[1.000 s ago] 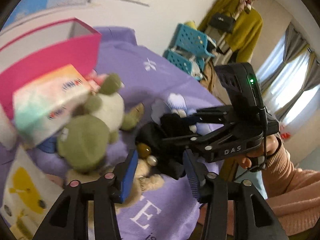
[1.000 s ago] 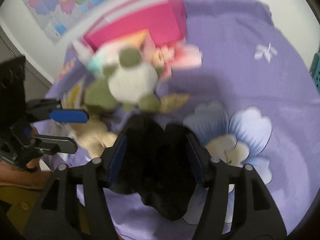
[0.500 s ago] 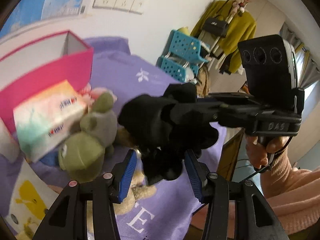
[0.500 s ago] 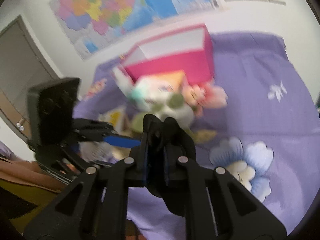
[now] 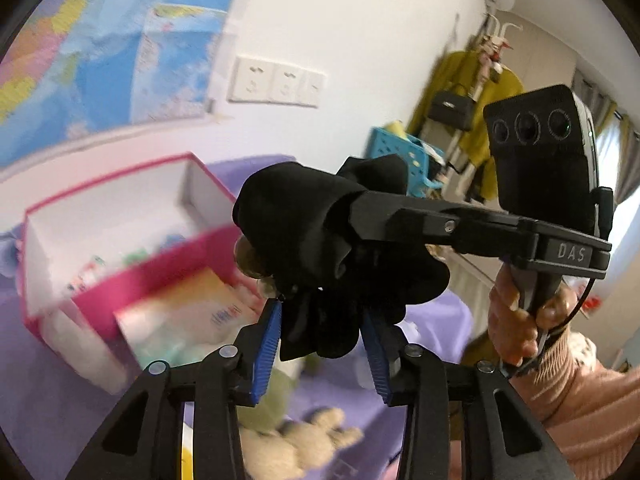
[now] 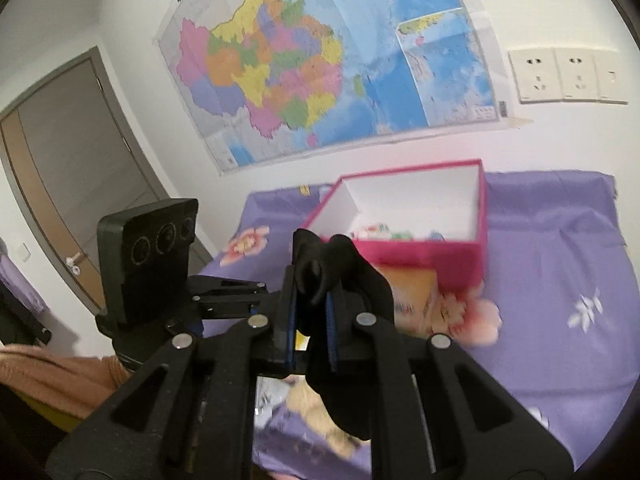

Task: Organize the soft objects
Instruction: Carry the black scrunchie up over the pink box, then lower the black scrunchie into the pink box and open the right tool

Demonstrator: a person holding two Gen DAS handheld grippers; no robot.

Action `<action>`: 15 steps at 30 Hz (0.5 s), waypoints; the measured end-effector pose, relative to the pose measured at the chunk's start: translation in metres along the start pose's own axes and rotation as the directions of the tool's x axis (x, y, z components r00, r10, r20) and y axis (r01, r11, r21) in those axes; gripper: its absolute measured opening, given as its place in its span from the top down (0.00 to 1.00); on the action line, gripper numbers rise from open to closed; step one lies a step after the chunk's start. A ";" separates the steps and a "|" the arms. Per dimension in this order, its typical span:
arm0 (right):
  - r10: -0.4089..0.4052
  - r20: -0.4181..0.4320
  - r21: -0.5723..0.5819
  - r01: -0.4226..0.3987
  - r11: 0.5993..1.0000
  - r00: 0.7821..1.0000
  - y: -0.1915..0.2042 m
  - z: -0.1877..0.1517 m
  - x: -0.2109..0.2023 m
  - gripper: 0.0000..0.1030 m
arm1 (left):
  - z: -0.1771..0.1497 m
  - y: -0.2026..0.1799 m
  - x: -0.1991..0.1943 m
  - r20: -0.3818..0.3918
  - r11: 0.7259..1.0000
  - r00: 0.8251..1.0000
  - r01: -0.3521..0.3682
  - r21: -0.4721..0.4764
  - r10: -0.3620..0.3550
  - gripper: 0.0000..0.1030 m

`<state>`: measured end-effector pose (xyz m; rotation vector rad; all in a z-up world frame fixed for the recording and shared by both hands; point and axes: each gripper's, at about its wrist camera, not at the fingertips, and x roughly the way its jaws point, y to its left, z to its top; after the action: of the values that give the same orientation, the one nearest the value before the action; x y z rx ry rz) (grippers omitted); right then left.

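left gripper [image 5: 320,340]: jaws closing, blue pads either side of the hanging lower folds of a black cloth [image 5: 304,240]; whether the pads already bite cannot be told. below those jaws, blurred: a beige plush toy [image 5: 296,440] on the purple bed cover [image 5: 48,392]. ahead and left of them: a tissue pack [image 5: 180,328] leaning against an open pink box [image 5: 120,240], white inside, a few small bright items on its floor.

right gripper [image 6: 310,322]: jaws pressed nearly together, pinching the upper bunch of the same black cloth, a knot of fabric poking up between the pads and the rest draping down below the jaws. held aloft, clear of the bed, just short of the pink box, which sits ahead and slightly right of these jaws. further right: bare purple cover with flower prints.

likely step: carrying the cloth toward the box, perhaps passing or stretching it between the two tools.

risks, judged from here:
- thin pinch on a loose bunch; could slip free under a tug from the other jaws and drop onto the toys.
- closing left pads could catch only a trailing fold, leaving the cloth lopsided.
- dangling tail could drag the tissue pack or snag the box rim on the way in.
- small beads seen against the cloth, left side; could catch on a pad.
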<state>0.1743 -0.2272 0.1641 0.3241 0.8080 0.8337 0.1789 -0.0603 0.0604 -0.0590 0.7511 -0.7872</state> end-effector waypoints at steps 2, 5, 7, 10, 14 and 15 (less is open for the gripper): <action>0.011 0.008 0.005 -0.011 1.000 1.000 -0.006 0.011 0.011 0.87 | 0.014 0.011 0.001 0.007 0.999 0.999 -0.053 -0.003 0.053 0.65; 0.030 0.021 0.033 -0.031 0.999 0.999 -0.021 0.029 0.031 0.87 | 0.028 0.028 0.007 0.000 0.995 0.995 -0.101 -0.026 0.101 0.66; 0.026 0.024 0.058 -0.027 0.998 0.999 -0.034 0.040 0.047 0.87 | 0.035 0.036 0.012 -0.004 0.991 0.992 -0.128 -0.034 0.128 0.66; 0.026 0.022 0.079 -0.028 0.996 0.999 -0.048 0.051 0.067 0.87 | 0.048 0.050 0.023 -0.023 0.984 0.985 -0.173 -0.046 0.172 0.66; 0.007 -0.001 0.102 -0.007 0.995 1.000 -0.067 0.061 0.096 0.87 | 0.060 0.071 0.035 -0.048 0.973 0.975 -0.220 -0.074 0.216 0.69; 0.002 -0.005 0.116 -0.001 0.993 1.000 -0.073 0.063 0.103 0.87 | 0.062 0.077 0.040 -0.058 0.970 0.973 -0.228 -0.084 0.224 0.69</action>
<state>0.3018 -0.1934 0.1139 0.4259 0.8626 0.7904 0.2844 -0.0448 0.0590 -0.0347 0.8235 -0.5387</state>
